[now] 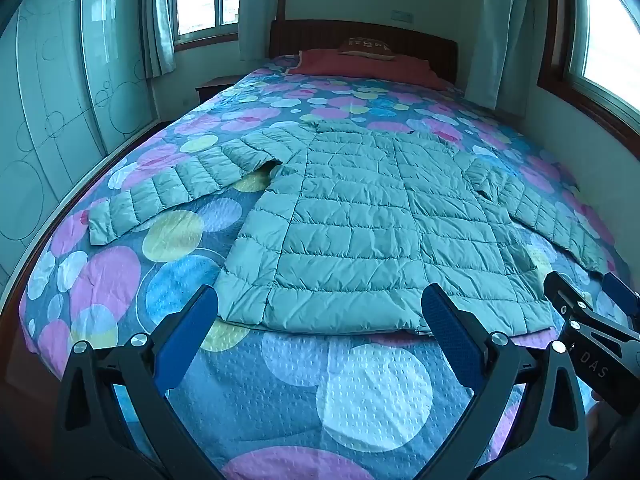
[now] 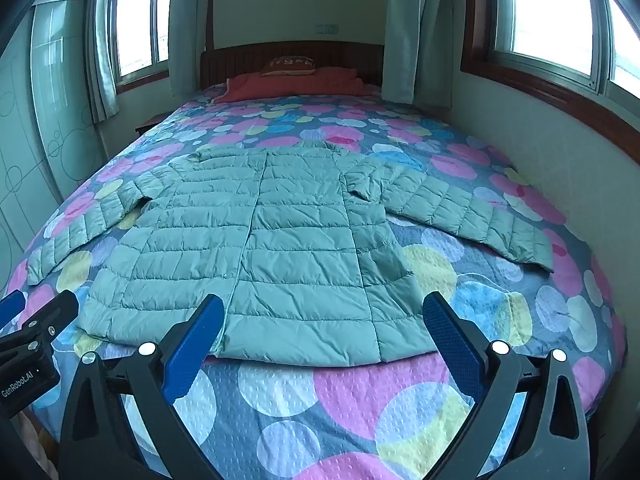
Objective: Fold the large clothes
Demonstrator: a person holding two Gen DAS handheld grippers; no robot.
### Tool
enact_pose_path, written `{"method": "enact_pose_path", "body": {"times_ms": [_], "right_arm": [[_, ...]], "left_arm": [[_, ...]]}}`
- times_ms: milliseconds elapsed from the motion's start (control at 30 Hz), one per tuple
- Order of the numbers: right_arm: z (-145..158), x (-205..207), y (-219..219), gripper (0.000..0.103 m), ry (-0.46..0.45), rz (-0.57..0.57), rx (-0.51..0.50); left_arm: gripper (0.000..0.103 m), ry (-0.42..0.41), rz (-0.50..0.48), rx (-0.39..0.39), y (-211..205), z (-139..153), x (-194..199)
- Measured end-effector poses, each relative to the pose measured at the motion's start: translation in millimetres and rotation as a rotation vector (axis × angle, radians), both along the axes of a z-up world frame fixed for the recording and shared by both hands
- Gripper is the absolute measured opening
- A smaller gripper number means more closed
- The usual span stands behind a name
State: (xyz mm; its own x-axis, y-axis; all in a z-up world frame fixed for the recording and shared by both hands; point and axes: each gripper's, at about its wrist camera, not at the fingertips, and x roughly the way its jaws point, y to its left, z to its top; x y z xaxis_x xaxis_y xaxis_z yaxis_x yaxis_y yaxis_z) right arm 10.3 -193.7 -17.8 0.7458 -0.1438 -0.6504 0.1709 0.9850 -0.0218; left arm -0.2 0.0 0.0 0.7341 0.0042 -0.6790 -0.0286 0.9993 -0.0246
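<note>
A pale green quilted puffer jacket (image 1: 360, 216) lies flat on the bed, front up, both sleeves spread out to the sides; it also shows in the right wrist view (image 2: 272, 248). My left gripper (image 1: 320, 312) is open and empty, held above the bedspread just short of the jacket's hem. My right gripper (image 2: 322, 316) is open and empty too, at the hem's right half. The right gripper shows in the left wrist view (image 1: 592, 304) at the right edge, and the left gripper shows in the right wrist view (image 2: 32, 312) at the left edge.
The bed has a bedspread with coloured circles (image 1: 360, 380). A red pillow (image 1: 360, 62) and a dark headboard (image 1: 400, 36) are at the far end. A wall with windows (image 2: 560, 12) runs along the right, a wardrobe (image 1: 52, 100) along the left.
</note>
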Motion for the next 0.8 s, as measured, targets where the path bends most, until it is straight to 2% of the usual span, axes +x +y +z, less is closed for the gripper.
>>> {"method": "enact_pose_path", "body": {"times_ms": [800], "right_arm": [[-2.8, 0.1, 0.8, 0.099, 0.003, 0.001, -0.002]], "left_arm": [[0.101, 0.002, -0.006, 0.002, -1.2, -2.5, -2.7]]}}
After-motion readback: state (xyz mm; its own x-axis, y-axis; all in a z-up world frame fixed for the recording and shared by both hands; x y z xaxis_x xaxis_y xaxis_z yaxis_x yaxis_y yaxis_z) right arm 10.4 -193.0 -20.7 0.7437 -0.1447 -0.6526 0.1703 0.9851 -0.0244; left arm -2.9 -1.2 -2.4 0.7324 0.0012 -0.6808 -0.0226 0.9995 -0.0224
